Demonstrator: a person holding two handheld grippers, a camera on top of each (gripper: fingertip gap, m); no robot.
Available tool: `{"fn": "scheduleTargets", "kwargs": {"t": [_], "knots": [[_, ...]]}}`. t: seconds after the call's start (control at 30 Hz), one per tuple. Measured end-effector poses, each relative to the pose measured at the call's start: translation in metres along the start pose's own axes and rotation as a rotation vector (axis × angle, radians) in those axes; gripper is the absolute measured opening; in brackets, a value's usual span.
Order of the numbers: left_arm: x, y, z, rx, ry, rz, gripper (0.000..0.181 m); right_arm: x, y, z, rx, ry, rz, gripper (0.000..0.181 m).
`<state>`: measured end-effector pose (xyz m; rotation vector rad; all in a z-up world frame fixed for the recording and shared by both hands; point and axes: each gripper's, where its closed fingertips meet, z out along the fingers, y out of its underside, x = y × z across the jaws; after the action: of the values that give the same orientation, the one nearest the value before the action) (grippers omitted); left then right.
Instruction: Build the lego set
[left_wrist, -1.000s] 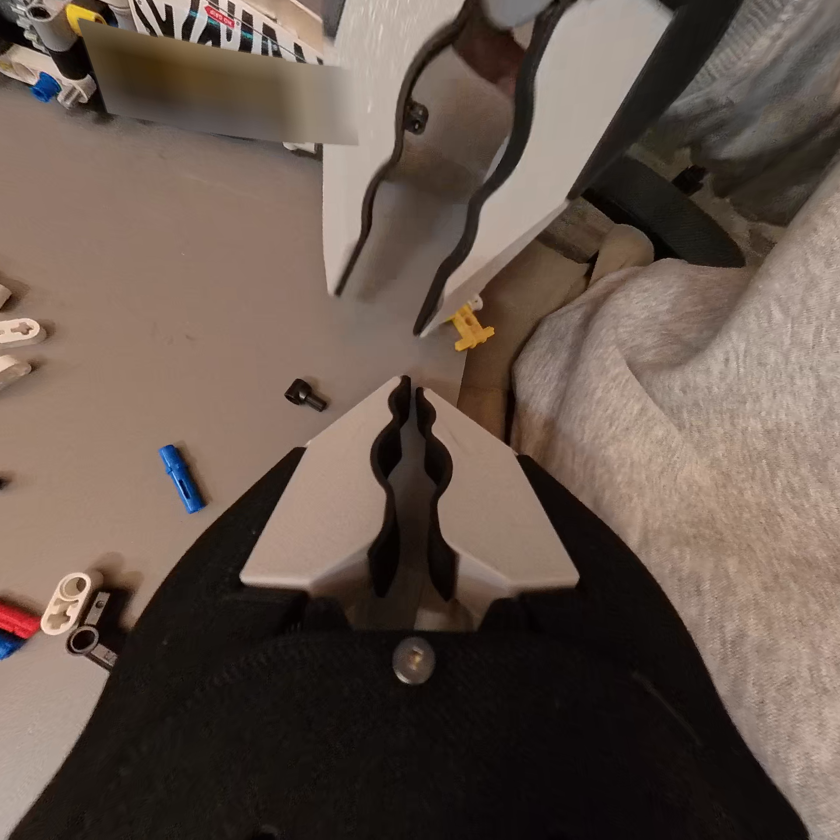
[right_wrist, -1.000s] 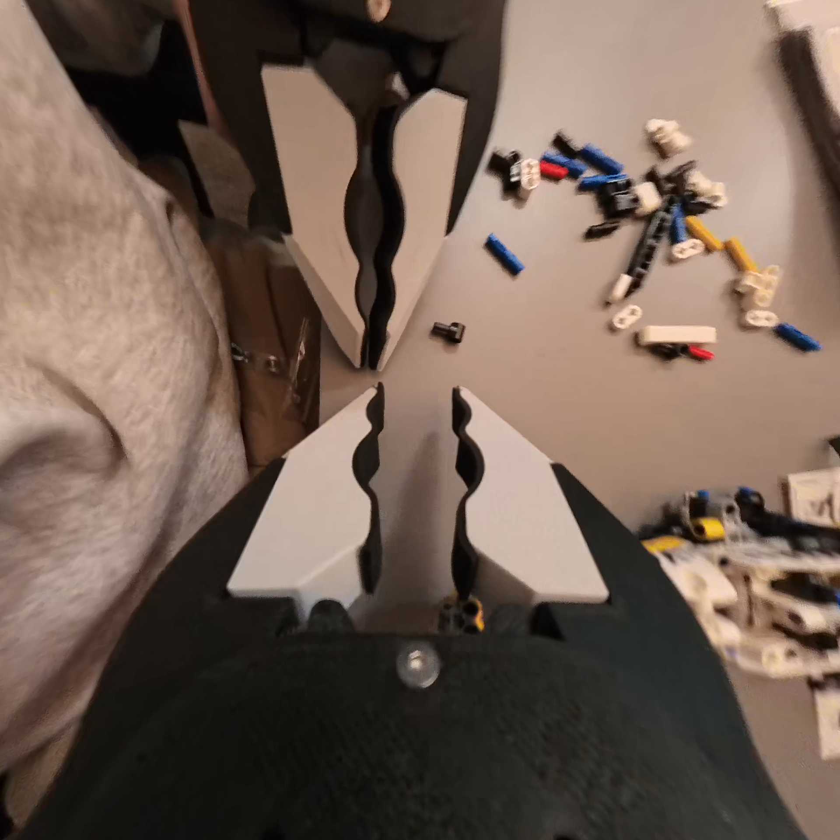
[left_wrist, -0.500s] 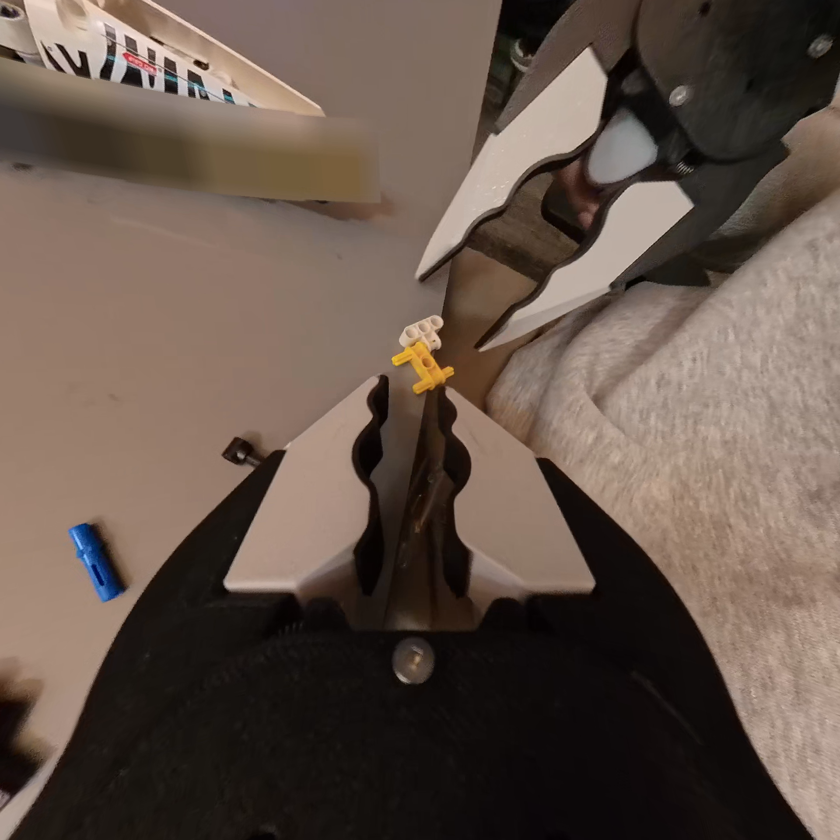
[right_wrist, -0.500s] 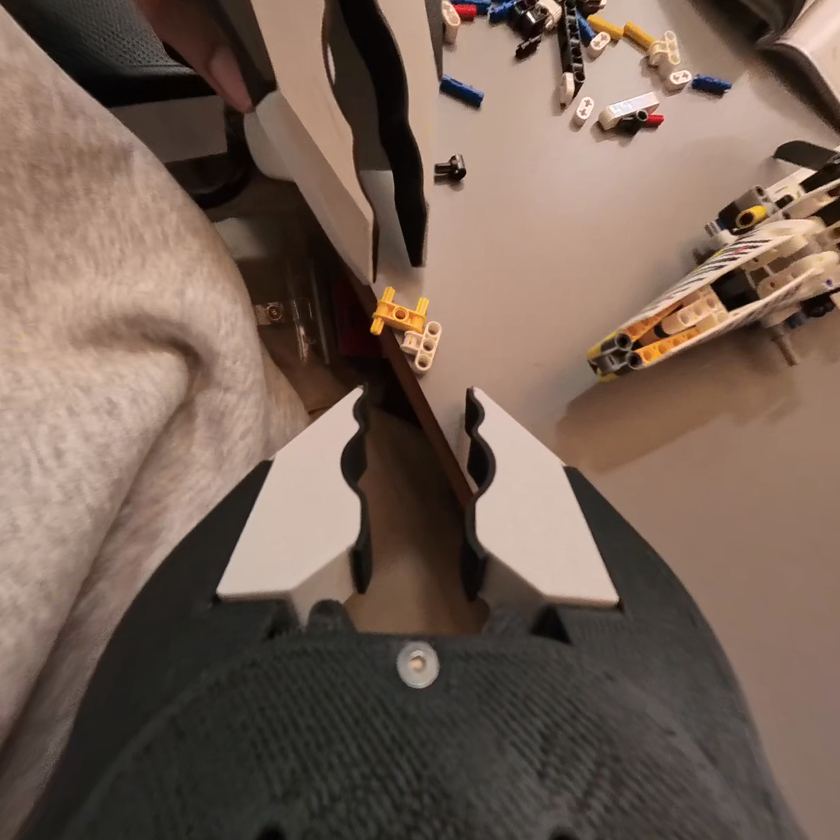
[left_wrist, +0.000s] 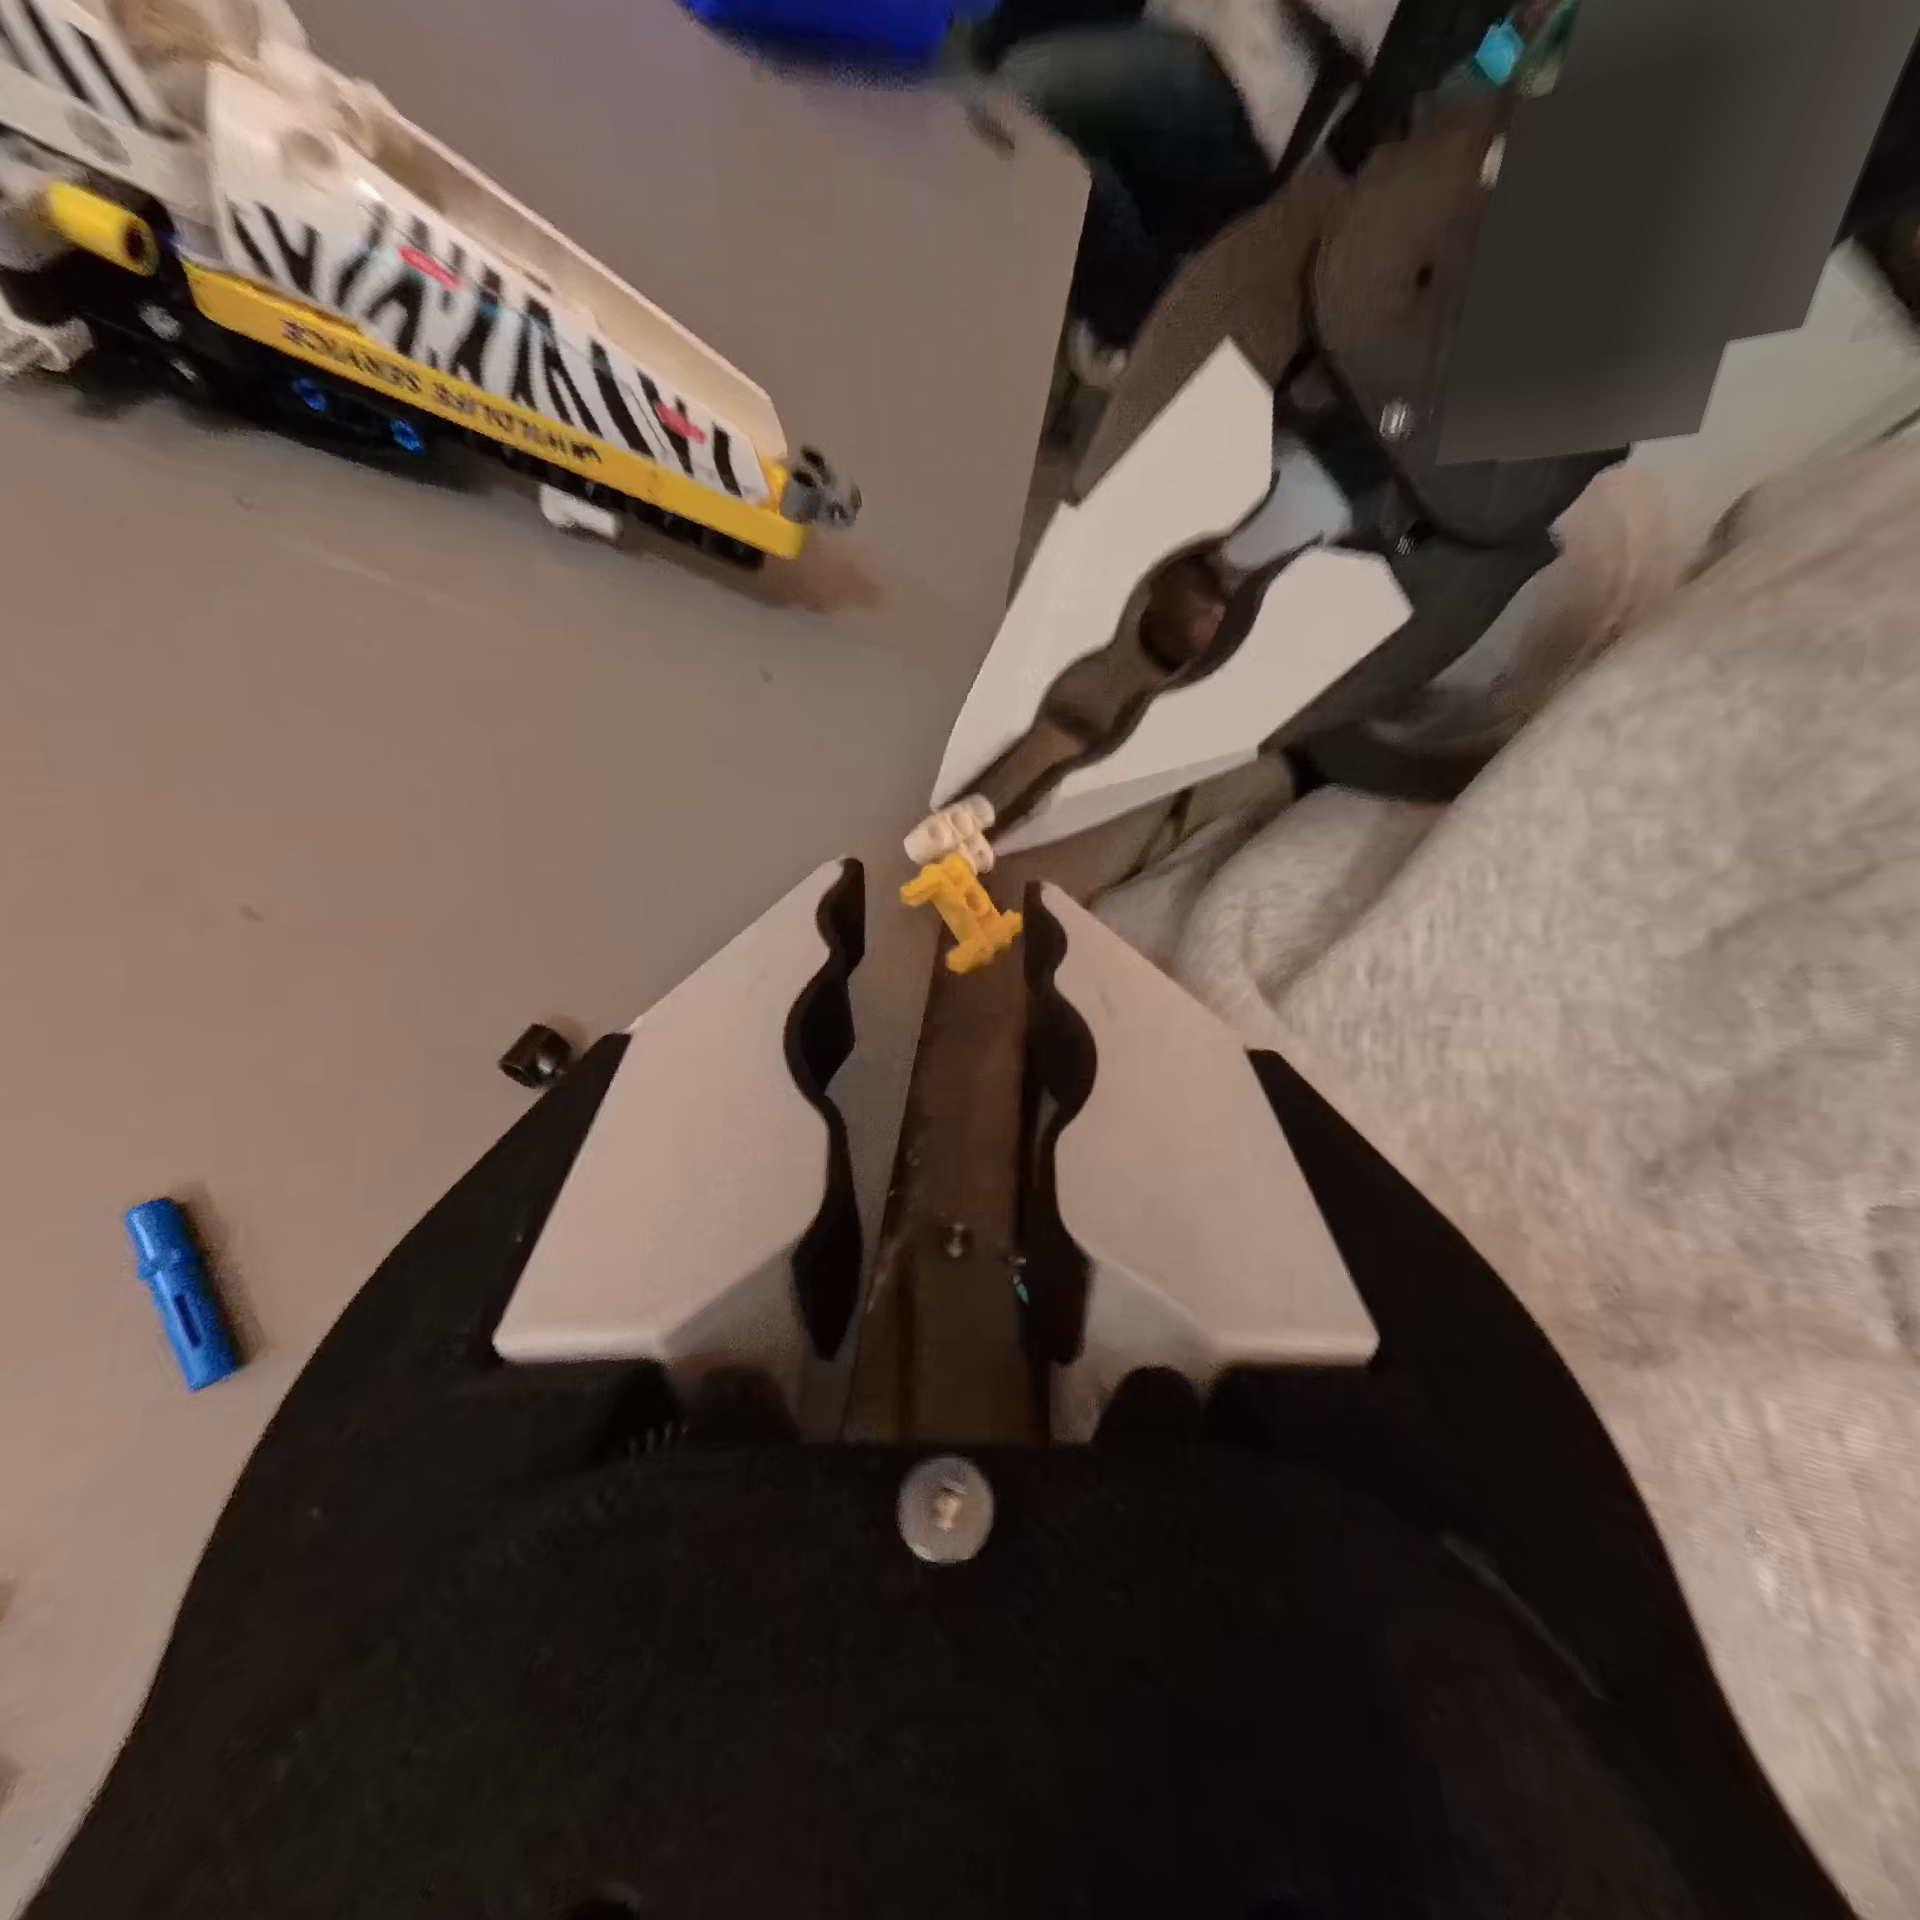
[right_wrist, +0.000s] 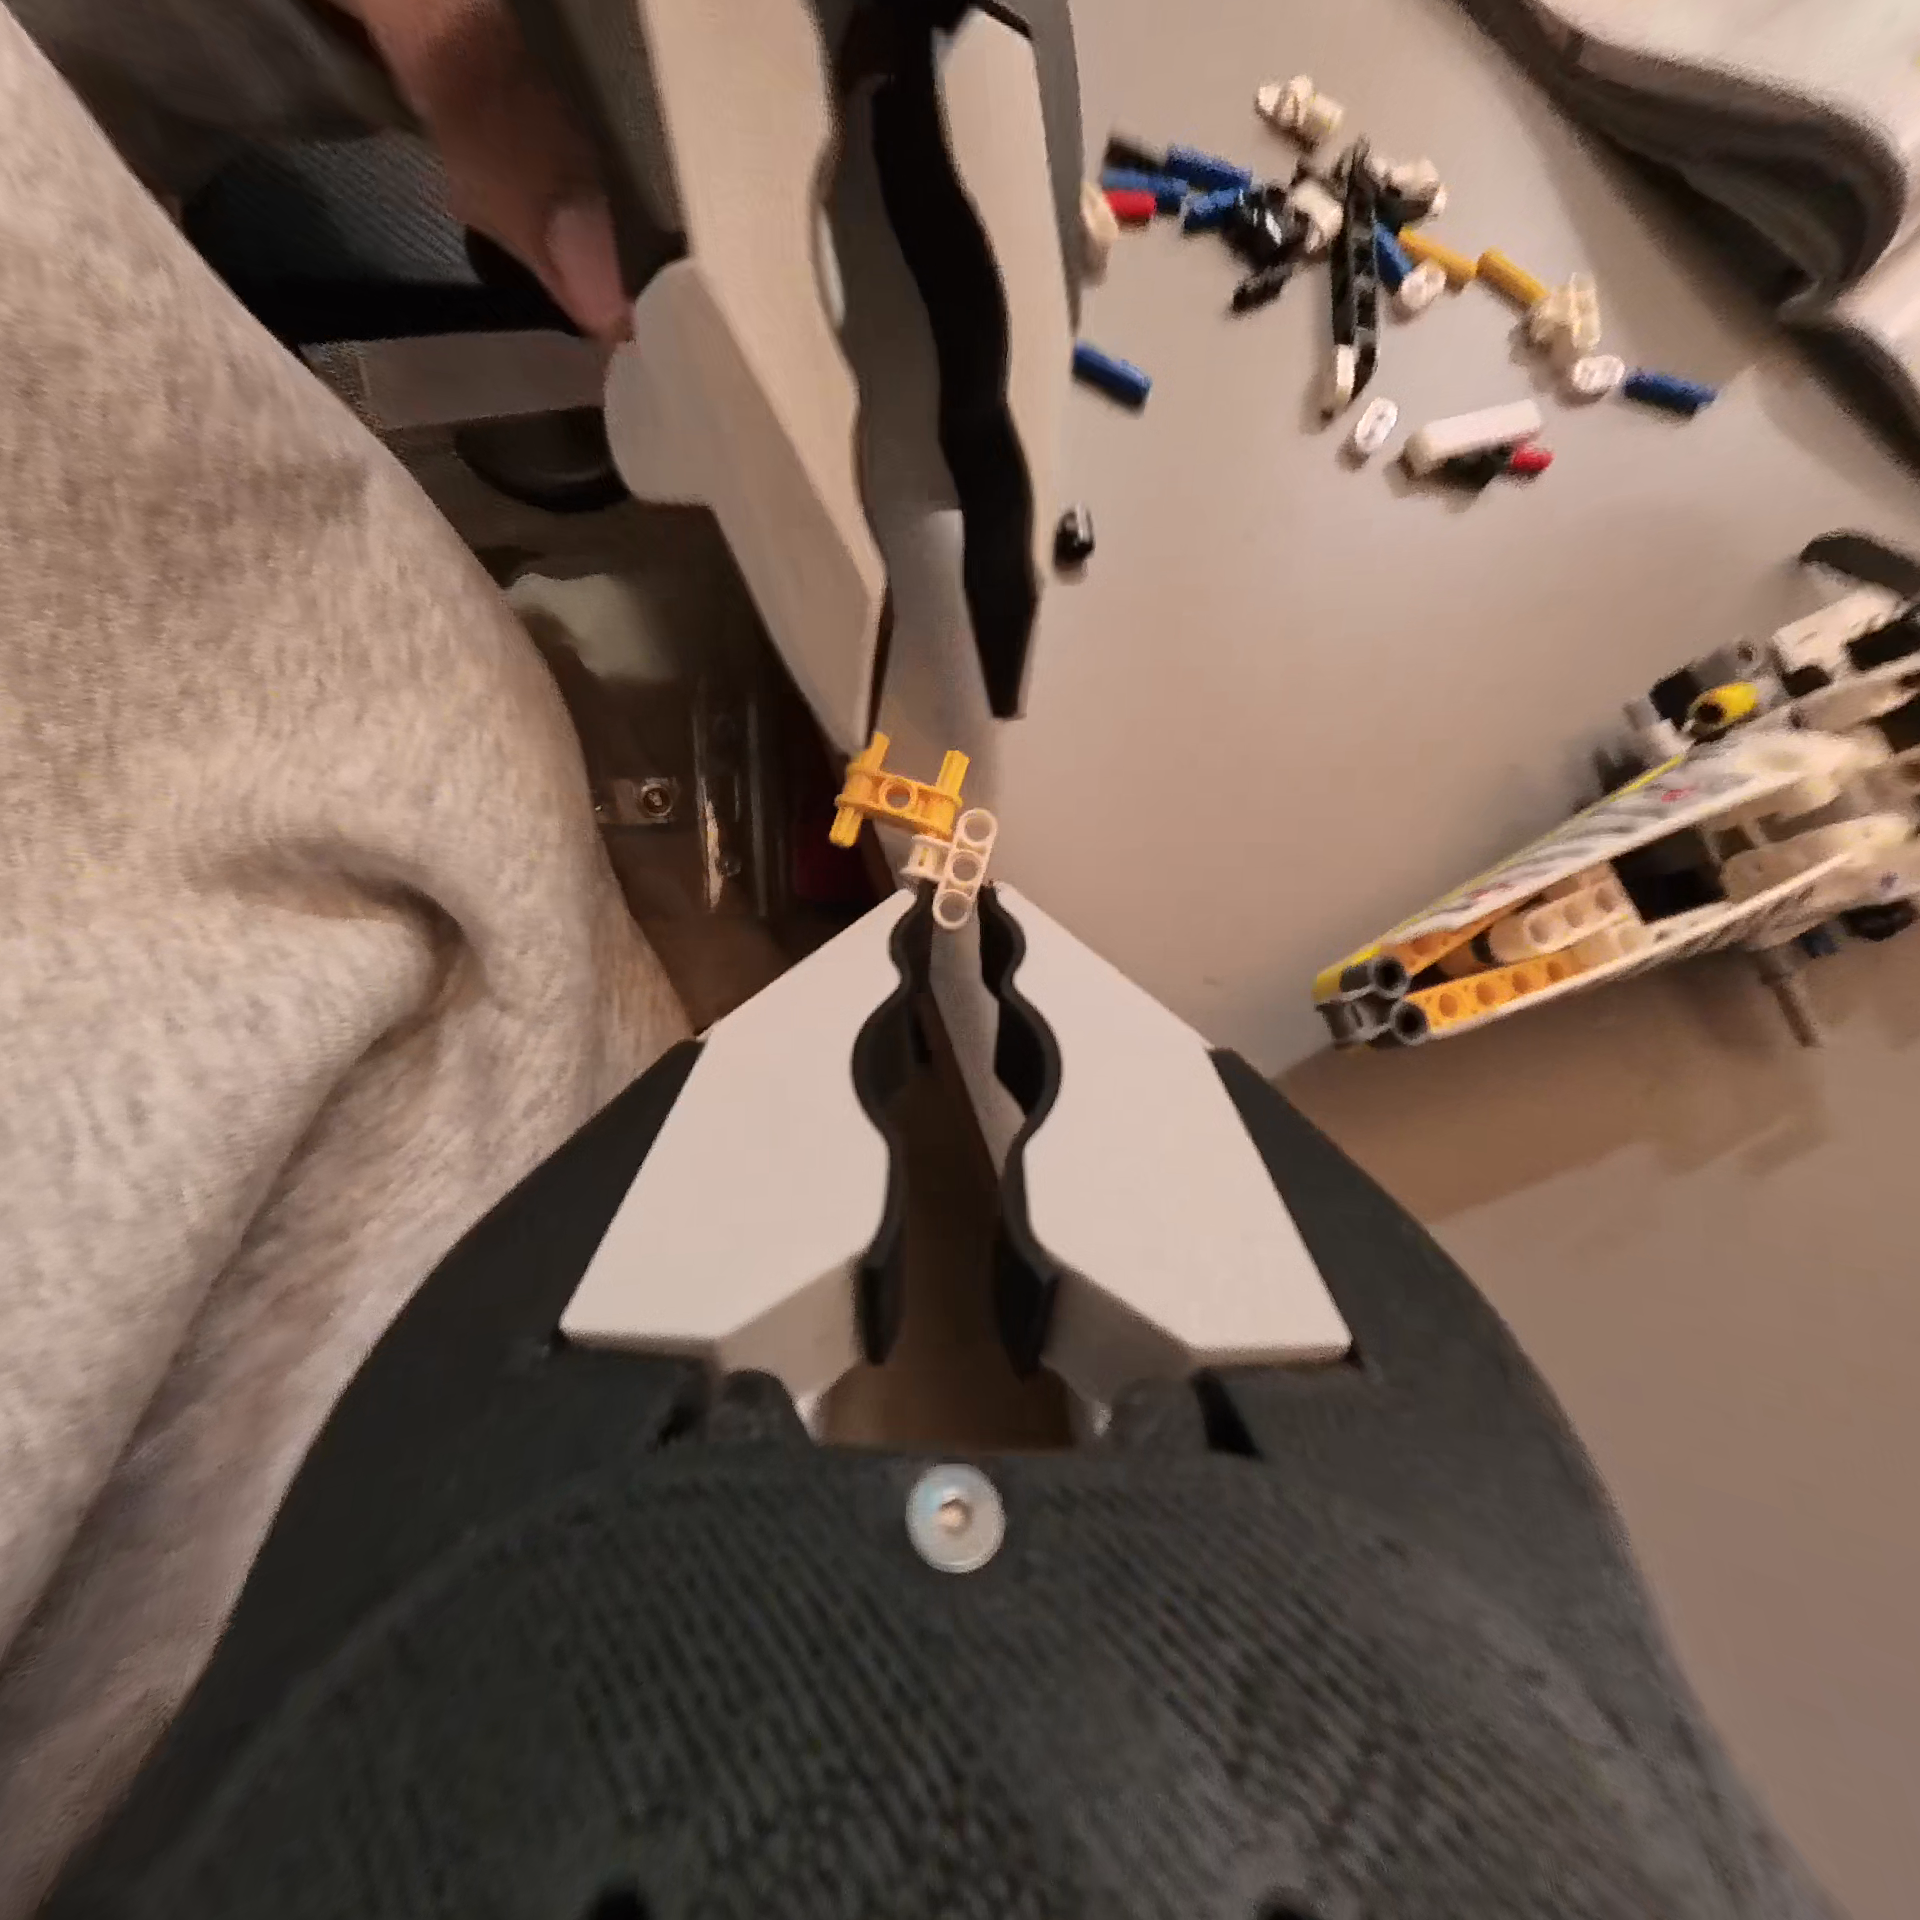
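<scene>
A small white three-hole connector (right_wrist: 964, 868) is joined to a yellow cross-shaped connector (right_wrist: 900, 800), just off the table's near edge. My right gripper (right_wrist: 951, 899) is shut on the white piece at its fingertips. In the left wrist view the same pair shows, white (left_wrist: 948, 831) above yellow (left_wrist: 964, 912). My left gripper (left_wrist: 943, 875) is open, with the yellow piece between its tips, nearer the right finger. In the right wrist view the left gripper (right_wrist: 945, 712) hangs just beyond the yellow piece.
The partly built striped white and yellow model (left_wrist: 468, 343) lies on the grey table (left_wrist: 416, 779), also in the right wrist view (right_wrist: 1558, 914). Loose parts (right_wrist: 1351, 260) are piled farther off. A blue pin (left_wrist: 182, 1294) and a small black piece (left_wrist: 535, 1055) lie near. Grey clothing (left_wrist: 1558, 1039) fills one side. Less than 4 cm separates the two grippers' tips. About 11 cm separates my left fingertips from the blue pin (left_wrist: 182, 1294). It is also in sight in the right wrist view (right_wrist: 1121, 361).
My right gripper has closed on the white piece. My left gripper has opened wider and come up around the yellow piece. Both views have shifted toward the model.
</scene>
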<state>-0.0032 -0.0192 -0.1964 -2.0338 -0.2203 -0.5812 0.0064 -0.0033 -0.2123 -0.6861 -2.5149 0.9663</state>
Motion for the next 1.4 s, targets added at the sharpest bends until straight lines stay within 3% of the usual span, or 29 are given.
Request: {"fn": "scheduleTargets", "kwargs": {"t": [0.13,0.2,0.33,0.43,0.6,0.67,0.73,0.83,0.87,0.97,1.1,1.23,1.4], "knots": [[0.017,-0.029,-0.022,0.186,0.212,-0.144,0.029,-0.002,-0.023,-0.006,0.059,0.022,-0.290,0.006],[0.023,-0.031,-0.027,0.203,0.292,-0.215,0.027,-0.001,-0.034,-0.006,0.073,0.046,-0.494,0.007],[0.011,-0.017,-0.021,0.136,0.215,-0.252,0.026,-0.004,-0.055,-0.004,0.134,0.042,-0.774,0.006],[0.016,-0.015,-0.023,0.120,0.235,-0.251,0.005,-0.001,-0.062,-0.002,0.135,0.031,-0.816,0.006],[0.009,-0.025,-0.030,0.193,0.242,-0.288,0.005,0.012,-0.072,0.000,0.158,0.105,-0.785,0.008],[0.005,-0.035,-0.037,0.278,0.264,-0.335,0.005,0.030,-0.075,0.000,0.154,0.204,-0.699,0.023],[-0.004,-0.050,-0.046,0.412,0.287,-0.408,0.005,0.042,-0.075,-0.001,0.172,0.257,-0.544,0.048],[-0.024,-0.068,-0.061,0.636,0.278,-0.530,0.005,0.036,-0.088,-0.002,0.317,0.204,-0.240,0.104],[-0.027,-0.072,-0.063,0.687,0.280,-0.557,0.005,0.032,-0.095,-0.003,0.376,0.186,-0.149,0.106],[-0.029,-0.079,-0.064,0.777,0.269,-0.588,0.005,0.032,-0.110,-0.005,0.501,0.206,0.033,0.079],[-0.026,-0.087,-0.068,0.880,0.268,-0.622,0.005,0.037,-0.117,-0.004,0.547,0.239,0.062,0.053],[-0.017,-0.091,-0.067,0.900,0.313,-0.637,0.005,0.043,-0.110,-0.002,0.474,0.295,-0.009,0.055],[-0.010,-0.093,-0.063,0.890,0.333,-0.623,0.006,0.045,-0.112,-0.013,0.459,0.422,-0.165,0.023]]}}
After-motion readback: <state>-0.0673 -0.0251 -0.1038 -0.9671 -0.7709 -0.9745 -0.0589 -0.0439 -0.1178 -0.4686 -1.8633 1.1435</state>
